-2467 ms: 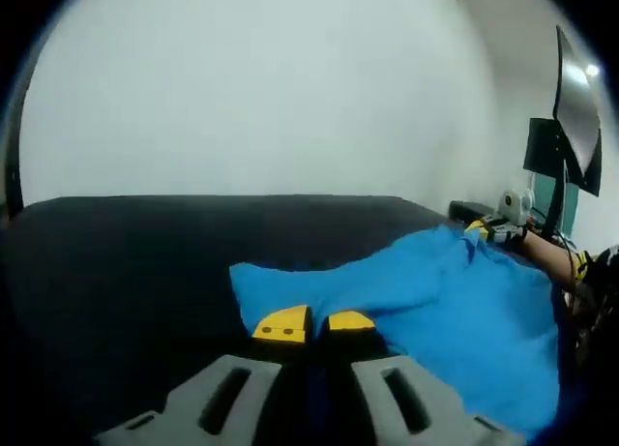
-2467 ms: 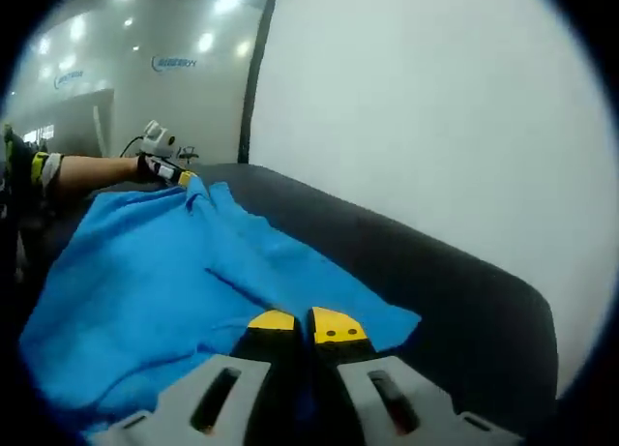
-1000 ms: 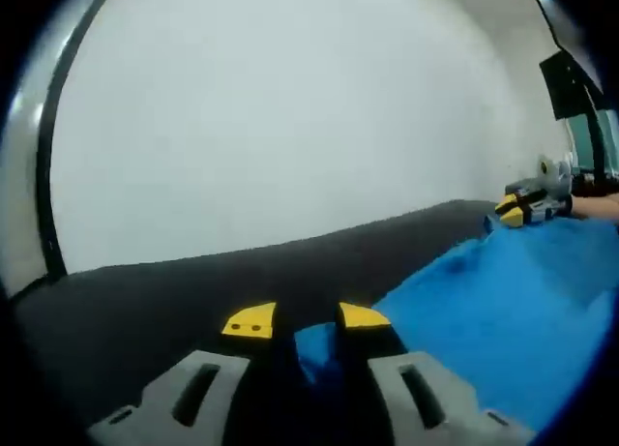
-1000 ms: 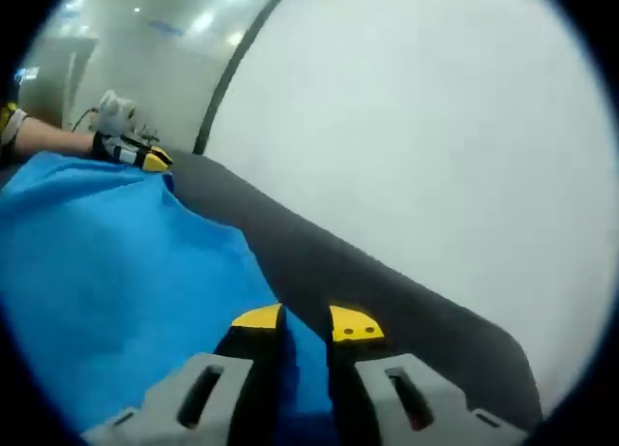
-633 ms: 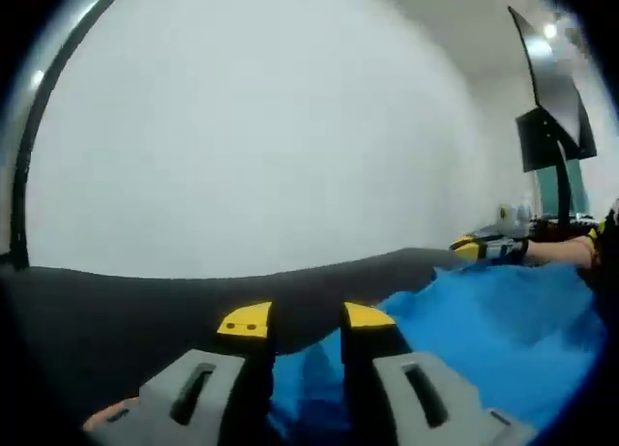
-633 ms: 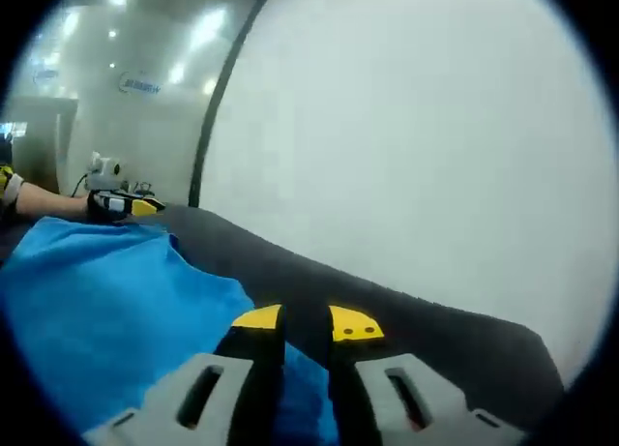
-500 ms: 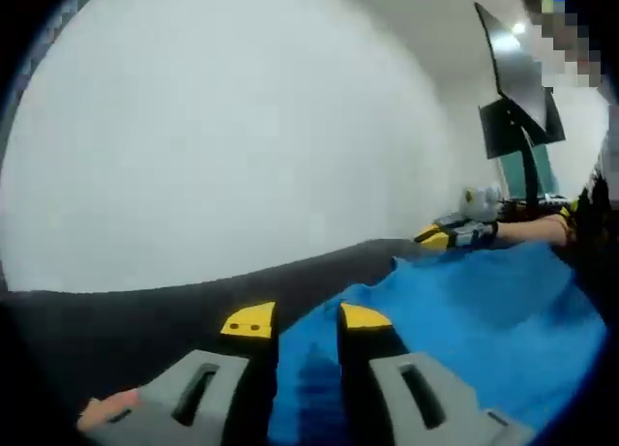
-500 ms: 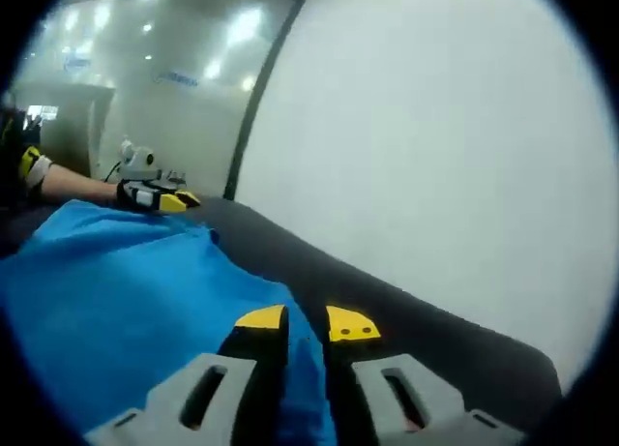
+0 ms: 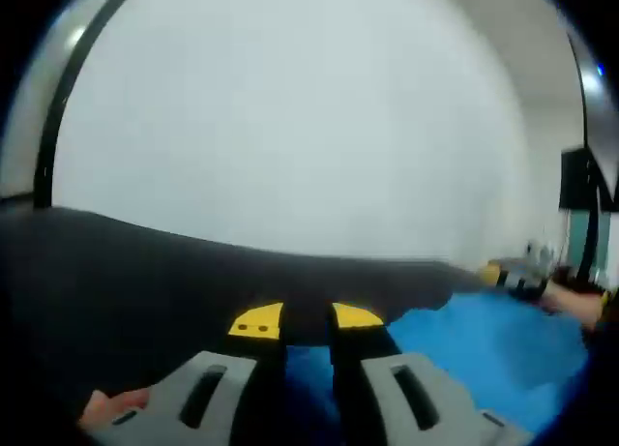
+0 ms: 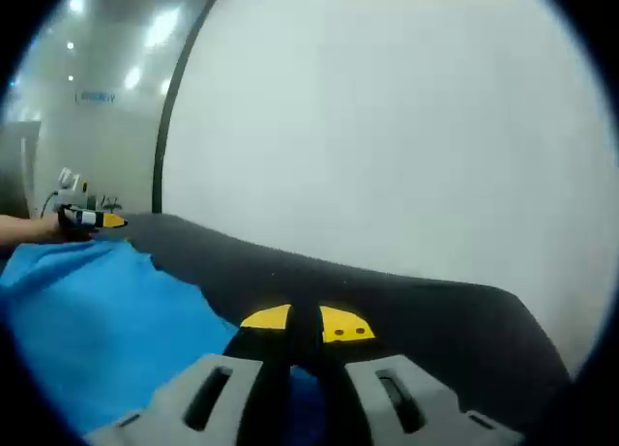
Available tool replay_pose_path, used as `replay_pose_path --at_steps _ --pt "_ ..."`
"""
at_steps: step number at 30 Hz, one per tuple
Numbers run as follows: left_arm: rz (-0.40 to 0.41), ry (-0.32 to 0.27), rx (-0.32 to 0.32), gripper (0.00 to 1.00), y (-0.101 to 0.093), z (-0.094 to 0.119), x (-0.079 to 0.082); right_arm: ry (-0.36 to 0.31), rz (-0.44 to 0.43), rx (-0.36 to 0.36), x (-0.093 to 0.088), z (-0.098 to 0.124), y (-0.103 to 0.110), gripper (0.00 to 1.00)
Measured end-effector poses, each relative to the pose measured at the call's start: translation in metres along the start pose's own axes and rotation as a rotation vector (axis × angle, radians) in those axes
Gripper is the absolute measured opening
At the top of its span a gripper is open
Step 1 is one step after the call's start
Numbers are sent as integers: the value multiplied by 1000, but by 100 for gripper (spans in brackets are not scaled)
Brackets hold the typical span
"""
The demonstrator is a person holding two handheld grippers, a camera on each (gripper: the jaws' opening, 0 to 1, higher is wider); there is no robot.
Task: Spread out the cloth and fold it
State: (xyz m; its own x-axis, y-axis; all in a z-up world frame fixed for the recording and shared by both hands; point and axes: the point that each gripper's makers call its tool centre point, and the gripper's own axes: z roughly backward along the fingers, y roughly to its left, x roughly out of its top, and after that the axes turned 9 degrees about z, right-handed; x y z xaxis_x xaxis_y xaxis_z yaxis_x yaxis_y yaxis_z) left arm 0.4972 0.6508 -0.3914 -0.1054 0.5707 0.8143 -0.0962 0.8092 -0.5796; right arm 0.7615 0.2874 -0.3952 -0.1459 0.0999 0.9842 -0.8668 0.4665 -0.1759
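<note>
Now blue cloth between both grippers' jaws

I count one blue cloth on one dark worktop, and two tongs of mine: the left tongs, seen again at nine o'clock from the right, and the right tongs

left gripper view: low over dark table, facing white wall | right gripper view: same, mirrored
</note>
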Motion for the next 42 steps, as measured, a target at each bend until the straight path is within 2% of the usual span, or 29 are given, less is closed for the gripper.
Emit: replay_pose_path --at_steps 1,3,4,6,7,9,10,11,12,14,16,18,19,20,21,23,24,25,26,27,28,30,31,32,34,36,37,39,42 --pt "36 -4 18 20 6 6 4 -3 -38 -10 6 6 -6 12" --pt "34 13 56 19 14 16 6 -41 -52 -7 29 21 -16 16" --pt "13 20 48 19 9 21 7 -50 -41 -5 38 31 -13 17" --pt "-99 57 18 21 -9 40 3 -52 -28 -1 54 48 -10 19" --pt "-127 129 -17 22 -31 60 -11 -55 -27 4 59 58 -6 21" --pt "-143 180 -74 27 -57 85 -21 -34 -60 43 63 79 16 25" --pt "-155 207 -96 30 -73 107 -27 -5 -111 79 61 104 32 27" --pt "-165 213 -116 33 -85 123 -31 4 -127 94 60 116 43 27" --pt "-166 187 -149 36 -98 138 -32 -5 -122 123 59 136 68 27" --pt "-129 124 -195 38 -116 170 -36 -35 -114 118 54 172 96 26" --pt "-92 111 -190 38 -117 200 -49 -31 -66 92 39 203 115 26" --pt "-95 115 -138 36 -110 223 -66 3 -94 6 18 228 119 25" --pt "-121 121 -114 34 -106 231 -74 24 -85 20 8 238 128 23" --pt "-166 139 -98 32 -106 240 -83 80 -53 65 -8 247 139 21" --pt "-216 169 -91 28 -106 250 -95 115 -52 76 -20 254 143 21" --pt "-257 189 -116 25 -111 256 -106 176 -94 90 -35 264 148 19" --pt "-291 211 -136 25 -117 259 -115 157 -83 92 -31 265 147 18" --pt "-316 223 -138 25 -117 259 -118 134 -83 98 -25 266 148 18" --pt "-370 229 -134 25 -118 258 -121 121 -94 107 -21 266 148 18" --pt "-432 216 -96 25 -112 254 -118 113 -103 126 -20 263 151 18" --pt "-449 209 -76 25 -108 251 -118 132 -107 157 -23 262 154 18" --pt "-425 218 -65 25 -104 245 -120 183 -88 209 -35 261 163 19" --pt "-384 228 -59 25 -102 245 -123 185 -89 208 -37 260 164 20" --pt "-336 244 -37 25 -97 242 -126 202 -48 208 -40 260 165 20" --pt "-382 269 14 25 -83 238 -130 206 -1 215 -40 258 167 18" --pt "-424 300 59 14 -76 234 -137 214 18 205 -42 258 166 12" --pt "-411 314 62 9 -77 232 -141 217 30 207 -43 258 167 8" --pt "-400 306 60 5 -79 233 -137 214 35 213 -42 259 167 3" --pt "-354 275 30 4 -83 244 -125 216 1 183 -38 264 161 1"
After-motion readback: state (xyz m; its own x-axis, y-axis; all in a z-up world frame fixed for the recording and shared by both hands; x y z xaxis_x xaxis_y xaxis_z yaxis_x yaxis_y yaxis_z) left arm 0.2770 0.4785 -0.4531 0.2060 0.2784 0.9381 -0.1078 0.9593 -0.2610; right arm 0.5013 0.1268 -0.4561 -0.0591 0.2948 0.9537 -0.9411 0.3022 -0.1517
